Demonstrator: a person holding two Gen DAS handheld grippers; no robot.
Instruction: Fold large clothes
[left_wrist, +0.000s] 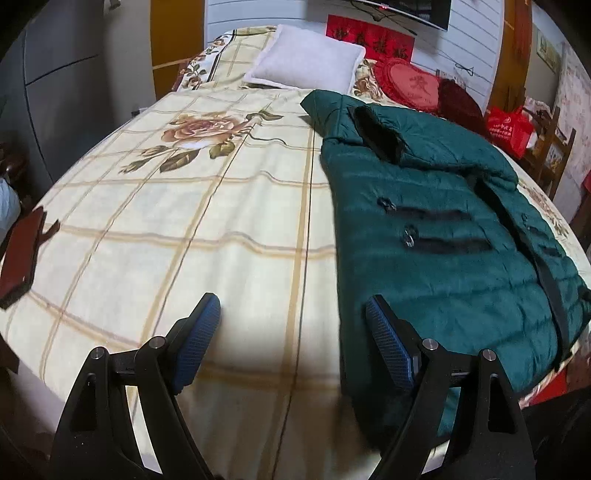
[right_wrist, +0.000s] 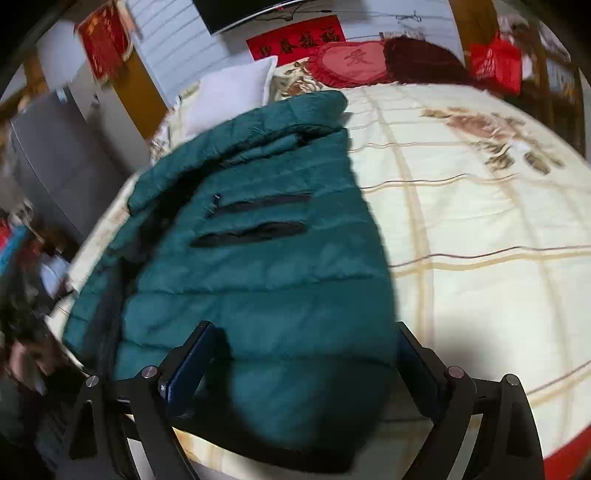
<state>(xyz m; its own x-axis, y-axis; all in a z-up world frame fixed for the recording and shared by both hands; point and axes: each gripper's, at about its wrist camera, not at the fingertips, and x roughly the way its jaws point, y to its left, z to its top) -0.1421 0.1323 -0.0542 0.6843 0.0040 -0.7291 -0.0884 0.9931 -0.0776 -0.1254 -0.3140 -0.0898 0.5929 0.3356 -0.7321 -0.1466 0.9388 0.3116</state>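
A dark green puffer jacket (left_wrist: 436, 236) lies folded lengthwise on the bed, its two black zip pockets facing up and a sleeve laid across the collar end. It also shows in the right wrist view (right_wrist: 258, 266). My left gripper (left_wrist: 293, 306) is open and empty above the bedspread, its right finger over the jacket's near left edge. My right gripper (right_wrist: 304, 332) is open, its fingers spread either side of the jacket's hem above the fabric, holding nothing.
The bed carries a cream checked bedspread with roses (left_wrist: 192, 206). A white pillow (left_wrist: 306, 59), a red heart cushion (left_wrist: 410, 83) and a dark red cushion (left_wrist: 461, 98) lie at the headboard. A red bag (left_wrist: 508, 127) sits beside the bed.
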